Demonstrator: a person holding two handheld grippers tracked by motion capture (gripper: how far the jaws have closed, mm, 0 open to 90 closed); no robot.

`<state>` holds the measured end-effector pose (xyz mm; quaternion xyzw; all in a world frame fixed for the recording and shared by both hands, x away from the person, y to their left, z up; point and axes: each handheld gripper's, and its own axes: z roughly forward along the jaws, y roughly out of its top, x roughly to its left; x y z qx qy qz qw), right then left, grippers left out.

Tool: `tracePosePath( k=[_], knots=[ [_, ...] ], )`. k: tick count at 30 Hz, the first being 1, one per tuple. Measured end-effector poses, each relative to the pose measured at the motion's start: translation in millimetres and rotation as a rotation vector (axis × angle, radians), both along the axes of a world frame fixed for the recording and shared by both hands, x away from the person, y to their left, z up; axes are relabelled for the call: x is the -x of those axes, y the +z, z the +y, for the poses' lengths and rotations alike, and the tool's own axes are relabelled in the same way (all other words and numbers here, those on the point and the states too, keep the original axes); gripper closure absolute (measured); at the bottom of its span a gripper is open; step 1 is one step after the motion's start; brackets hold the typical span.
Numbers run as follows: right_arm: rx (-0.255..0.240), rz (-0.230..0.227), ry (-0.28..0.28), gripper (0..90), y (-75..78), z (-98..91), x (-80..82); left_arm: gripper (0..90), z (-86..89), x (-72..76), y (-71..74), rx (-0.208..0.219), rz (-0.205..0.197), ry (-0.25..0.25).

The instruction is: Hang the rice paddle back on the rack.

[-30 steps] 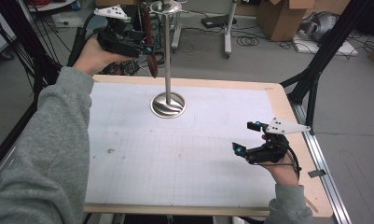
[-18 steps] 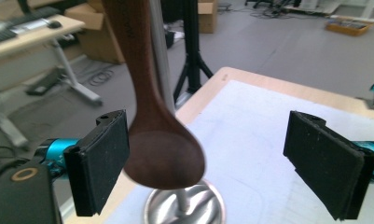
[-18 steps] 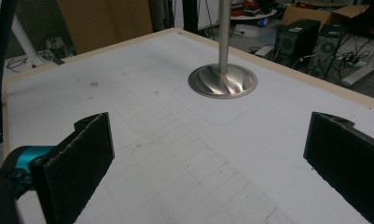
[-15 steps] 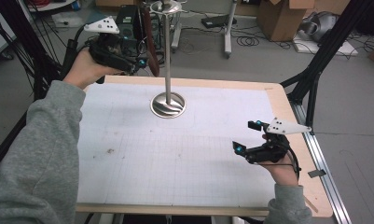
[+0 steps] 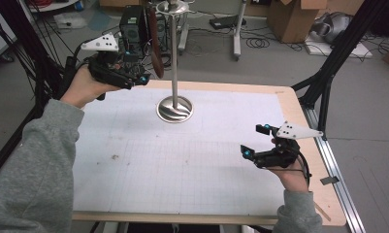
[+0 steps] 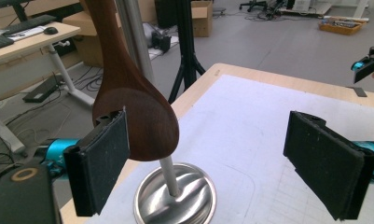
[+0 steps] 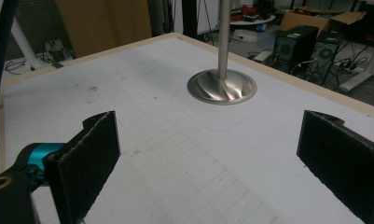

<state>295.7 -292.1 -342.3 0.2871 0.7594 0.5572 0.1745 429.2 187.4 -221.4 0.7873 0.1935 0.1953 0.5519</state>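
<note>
The wooden spoon [image 5: 154, 46] is seen hanging from the top of the steel stand [image 5: 174, 58], bowl downward, its long axis close to vertical with the handle pointing up toward twelve o'clock and the bowl toward six. In the high view it lies at about ten o'clock from the stand's round base [image 5: 174, 108], at the far edge of the bench [image 5: 289, 104]. In the left gripper view the spoon's bowl [image 6: 137, 119] is found just behind the near pad [image 6: 100, 163], at the edge of the gap between the pads rather than between them.

The left tool [image 5: 138, 76] is held wide, its jaws having just been opening, with nothing clamped. The right tool [image 5: 255, 141] is also spread wide and empty, resting at about four o'clock from the base, well apart from it.

A hanging spoon is judged likely to swing if it is nudged by a pad, so a closing could miss or catch only the bowl's rim. If it were pulled sideways instead of lifted, the spoon could snag at the top, and the stand might be tipped. Whether the pad touches the bowl cannot be told.
</note>
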Motion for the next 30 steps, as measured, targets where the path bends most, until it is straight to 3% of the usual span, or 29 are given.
tracePosePath(
  k=[4,16,30],
  knots=[
    [0.002,0.001,0.008,4.0,1.4,1.0,1.6,14.7,0.8,4.7,-3.1,0.012,-0.005,-0.001],
    [0.002,-0.005,0.02,3.1,2.5,2.9,-1.1,14.7,0.4,15.9,-19.1,-0.012,-0.004,-0.005],
    [0.006,0.0,0.009,3.0,1.9,6.0,-2.2,14.7,32.6,41.7,-45.7,0.038,0.011,0.06]
  ],
)
